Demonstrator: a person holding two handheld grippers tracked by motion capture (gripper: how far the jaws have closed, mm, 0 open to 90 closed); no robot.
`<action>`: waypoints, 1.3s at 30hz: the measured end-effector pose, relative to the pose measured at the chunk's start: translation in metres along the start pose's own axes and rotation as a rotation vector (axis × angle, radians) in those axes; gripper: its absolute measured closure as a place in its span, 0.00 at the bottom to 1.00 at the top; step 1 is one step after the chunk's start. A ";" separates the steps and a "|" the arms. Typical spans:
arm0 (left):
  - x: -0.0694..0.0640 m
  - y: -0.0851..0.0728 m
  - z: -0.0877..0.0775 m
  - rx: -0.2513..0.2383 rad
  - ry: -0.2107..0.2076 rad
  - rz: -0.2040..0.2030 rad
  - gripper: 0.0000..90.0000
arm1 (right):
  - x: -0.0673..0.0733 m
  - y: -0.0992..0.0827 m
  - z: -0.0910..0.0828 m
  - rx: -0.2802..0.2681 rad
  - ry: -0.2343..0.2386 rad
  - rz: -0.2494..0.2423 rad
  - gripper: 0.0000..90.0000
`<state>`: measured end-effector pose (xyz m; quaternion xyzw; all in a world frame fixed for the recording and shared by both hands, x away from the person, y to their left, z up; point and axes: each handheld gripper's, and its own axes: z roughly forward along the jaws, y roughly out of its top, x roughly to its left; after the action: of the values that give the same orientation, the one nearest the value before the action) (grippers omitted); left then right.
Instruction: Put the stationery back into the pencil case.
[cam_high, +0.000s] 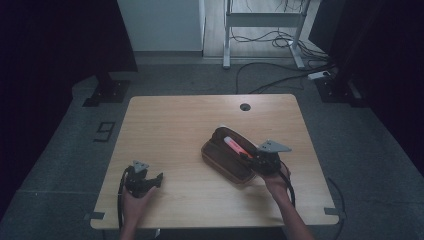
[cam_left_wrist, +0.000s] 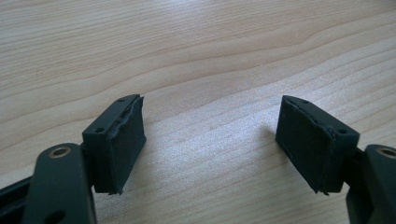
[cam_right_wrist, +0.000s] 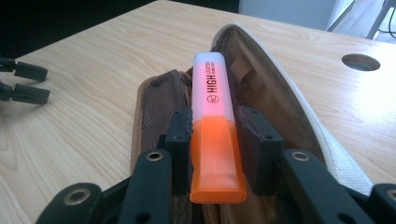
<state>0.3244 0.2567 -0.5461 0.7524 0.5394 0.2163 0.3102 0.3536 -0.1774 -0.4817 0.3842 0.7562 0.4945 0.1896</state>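
We hold the orange plastic highlighter with its translucent cap (cam_right_wrist: 215, 135) clamped in our right gripper (cam_right_wrist: 215, 144), over the open brown fabric pencil case (cam_right_wrist: 159, 107). It looks bound for the case's empty-looking inside, so next we lower and release. Our left gripper (cam_left_wrist: 210, 140) rests apart with jaws spread on the pale wooden table (cam_left_wrist: 196, 56)

The light wooden table (cam_high: 190, 130) carries an open brown pencil case (cam_high: 227, 159), which lies flat on it, slanted, right of the table's middle. A round cable hole (cam_high: 245, 107) sits in the top beyond the case, near the far edge. The case's beige outer flap (cam_right_wrist: 299, 107) stands up on the side toward that hole.
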 end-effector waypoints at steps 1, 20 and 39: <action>0.000 0.000 0.000 0.000 0.000 0.000 0.26 | 0.000 -0.001 0.002 0.006 -0.001 -0.003 0.73; 0.000 0.000 0.000 0.000 0.000 0.000 0.26 | 0.007 -0.004 0.009 0.049 0.005 -0.066 0.62; 0.000 0.000 0.000 0.000 0.000 0.000 0.26 | 0.004 0.000 -0.011 -0.003 -0.022 -0.028 0.39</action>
<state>0.3244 0.2568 -0.5461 0.7524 0.5394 0.2162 0.3102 0.3440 -0.1813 -0.4764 0.3787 0.7586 0.4889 0.2052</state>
